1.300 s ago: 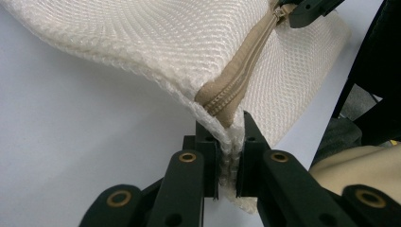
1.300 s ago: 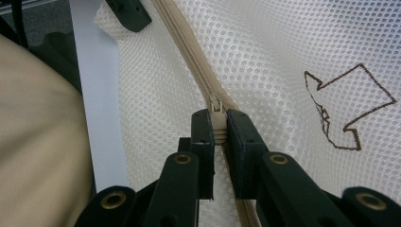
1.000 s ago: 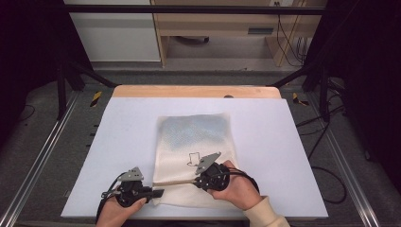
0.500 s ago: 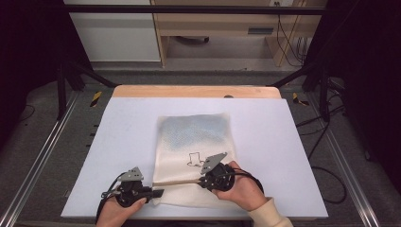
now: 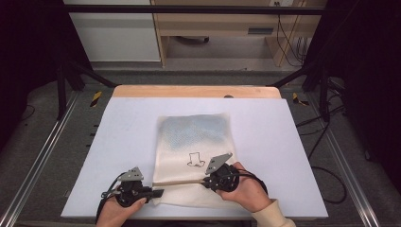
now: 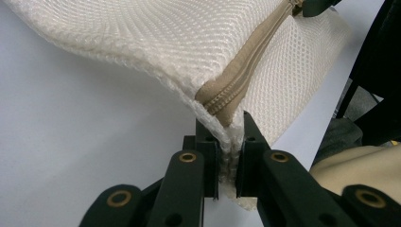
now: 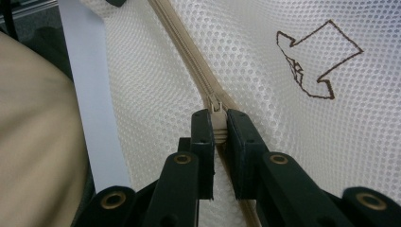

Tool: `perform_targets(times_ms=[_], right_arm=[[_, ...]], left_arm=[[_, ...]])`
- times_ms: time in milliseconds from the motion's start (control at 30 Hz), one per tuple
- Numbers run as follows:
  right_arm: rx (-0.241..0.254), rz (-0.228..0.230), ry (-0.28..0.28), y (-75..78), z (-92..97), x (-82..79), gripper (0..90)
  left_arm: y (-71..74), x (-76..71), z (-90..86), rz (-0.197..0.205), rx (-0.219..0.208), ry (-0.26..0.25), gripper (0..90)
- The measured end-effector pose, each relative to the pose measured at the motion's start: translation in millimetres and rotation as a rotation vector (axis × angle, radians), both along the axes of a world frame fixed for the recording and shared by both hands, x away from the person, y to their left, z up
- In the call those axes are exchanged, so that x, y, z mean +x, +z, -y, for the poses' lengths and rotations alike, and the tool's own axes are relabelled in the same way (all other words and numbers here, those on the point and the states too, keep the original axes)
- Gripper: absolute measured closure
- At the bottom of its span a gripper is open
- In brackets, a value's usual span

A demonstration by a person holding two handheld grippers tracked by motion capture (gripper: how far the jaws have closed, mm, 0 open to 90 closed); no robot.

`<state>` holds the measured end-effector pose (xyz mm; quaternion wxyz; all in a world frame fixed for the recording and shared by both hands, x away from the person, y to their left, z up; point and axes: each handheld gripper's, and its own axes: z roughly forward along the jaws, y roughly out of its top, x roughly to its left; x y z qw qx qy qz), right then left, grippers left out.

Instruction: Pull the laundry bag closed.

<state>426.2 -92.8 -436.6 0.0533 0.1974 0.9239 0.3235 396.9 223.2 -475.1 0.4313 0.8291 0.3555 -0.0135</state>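
While the mesh laundry bag [image 5: 194, 156] lay on the table [image 5: 118, 132], the left tongs [image 6: 226, 142] pinched its corner at the zipper's [image 6: 246, 66] end. The right tongs [image 7: 218, 125] pinched the zipper pull [image 7: 217, 113].

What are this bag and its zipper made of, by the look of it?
Laundry bag: cream synthetic mesh, likely polyester, matte; small regular holes show.
Zipper: tan woven tape with coil teeth, probably nylon.
Zipper pull: pale and dull, plastic or coated; unclear.

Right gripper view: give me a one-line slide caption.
Right gripper shut on the zipper pull of a white mesh bag, beside its brown arrow mark.
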Motion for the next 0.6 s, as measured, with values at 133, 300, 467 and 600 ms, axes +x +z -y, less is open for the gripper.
perform_targets(times_ms=[133,300,467,600], right_arm=[[-0.003,0.001,0.002,-0.3,1.9,0.0,82.1],[-0.001,0.0,-0.006,-0.5,4.7,-0.2,82.1],[0.005,0.0,-0.012,-1.2,6.0,-0.8,82.1],[0.003,0.0,-0.013,-1.3,7.8,-0.7,82.2]], left_arm=[[0.1,0.0,-0.2,0.001,0.0,0.0,82.4],[0.1,0.1,-0.3,0.001,0.0,0.002,82.4],[0.1,0.1,-0.3,0.002,0.002,0.002,82.4],[0.2,0.2,-0.4,0.001,0.0,0.002,82.4]])
